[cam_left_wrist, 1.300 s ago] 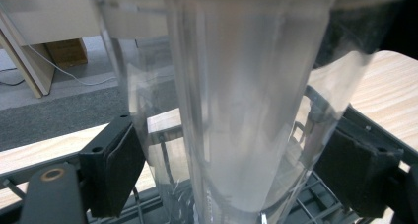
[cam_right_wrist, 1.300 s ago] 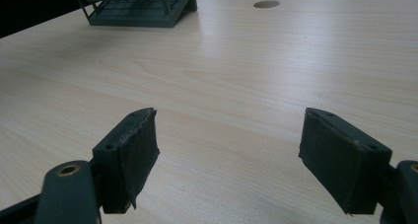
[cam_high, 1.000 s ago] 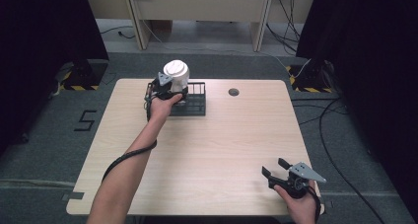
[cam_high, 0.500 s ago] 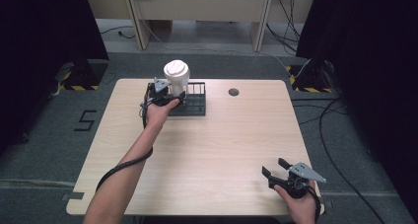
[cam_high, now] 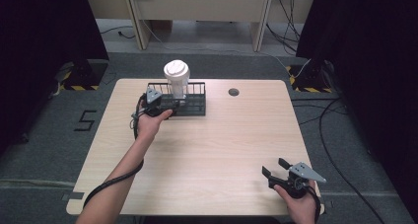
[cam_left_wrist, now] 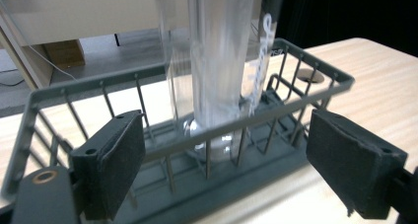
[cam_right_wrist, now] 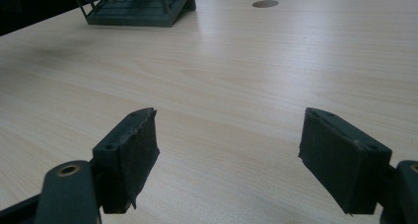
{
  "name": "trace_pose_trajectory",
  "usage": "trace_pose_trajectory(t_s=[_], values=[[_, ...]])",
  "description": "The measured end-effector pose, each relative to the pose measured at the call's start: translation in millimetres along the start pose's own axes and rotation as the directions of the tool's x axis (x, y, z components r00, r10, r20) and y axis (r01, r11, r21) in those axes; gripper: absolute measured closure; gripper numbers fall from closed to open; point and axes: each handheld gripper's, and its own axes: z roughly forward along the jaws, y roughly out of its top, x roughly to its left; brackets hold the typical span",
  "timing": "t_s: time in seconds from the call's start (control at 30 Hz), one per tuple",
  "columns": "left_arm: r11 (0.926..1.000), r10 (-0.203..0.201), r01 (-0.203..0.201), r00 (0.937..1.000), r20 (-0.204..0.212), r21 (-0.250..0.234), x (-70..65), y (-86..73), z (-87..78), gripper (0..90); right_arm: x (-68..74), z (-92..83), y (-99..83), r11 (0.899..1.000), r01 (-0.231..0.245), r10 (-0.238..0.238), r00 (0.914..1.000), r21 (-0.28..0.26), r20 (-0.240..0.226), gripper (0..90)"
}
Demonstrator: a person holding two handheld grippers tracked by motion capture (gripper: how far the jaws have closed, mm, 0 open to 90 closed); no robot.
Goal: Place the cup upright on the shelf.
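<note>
A tall clear plastic cup with a white lid stands upright in a dark wire basket at the table's far left-centre. My left gripper is at the basket's near left side, open. In the left gripper view, its pads straddle the basket's front rail without touching it, and the cup rises just behind. My right gripper rests low near the table's front right corner, open. In the right gripper view there is only bare wood between its jaws, and the basket is far off.
A round cable hole lies in the tabletop to the right of the basket. A black cable trails along the left forearm. Light wood stretches between the two hands. Dark curtains and floor cables surround the table.
My left gripper has drawn back a little from the cup toward the near left. The cup, the basket and my right gripper have stayed put.
</note>
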Motion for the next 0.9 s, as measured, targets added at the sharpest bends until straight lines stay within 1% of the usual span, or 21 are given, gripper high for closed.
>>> trace_pose_trajectory(t_s=[0.13,0.23,0.4,0.7,0.9], values=[[1.0,0.005,-0.005,1.0,0.001,-0.001,1.1,-5.9,-14.7,14.7,0.6,0.0,0.0,1.0,-0.006,0.006,1.0,0.003,-0.001,22.8],[1.0,-0.004,0.004,0.9999,0.01,0.008,1.4,-10.9,-23.1,14.7,0.7,0.1,-0.1,1.0,-0.005,0.005,1.0,0.002,0.0,22.7],[0.9999,-0.012,0.012,0.9999,0.006,0.008,2.3,-20.3,-36.7,15.0,0.8,-0.1,-0.1,1.0,-0.004,0.004,1.0,0.003,0.001,22.7],[1.0,0.0,0.0,0.9998,0.02,-0.002,0.2,-32.9,-58.1,15.1,0.9,-0.1,-0.1,1.0,-0.003,0.003,1.0,0.002,0.001,22.7],[1.0,0.004,-0.004,0.9995,0.033,0.002,-2.5,-45.3,-72.5,15.3,0.9,0.0,-0.1,1.0,-0.002,0.002,1.0,0.003,0.001,22.7]])
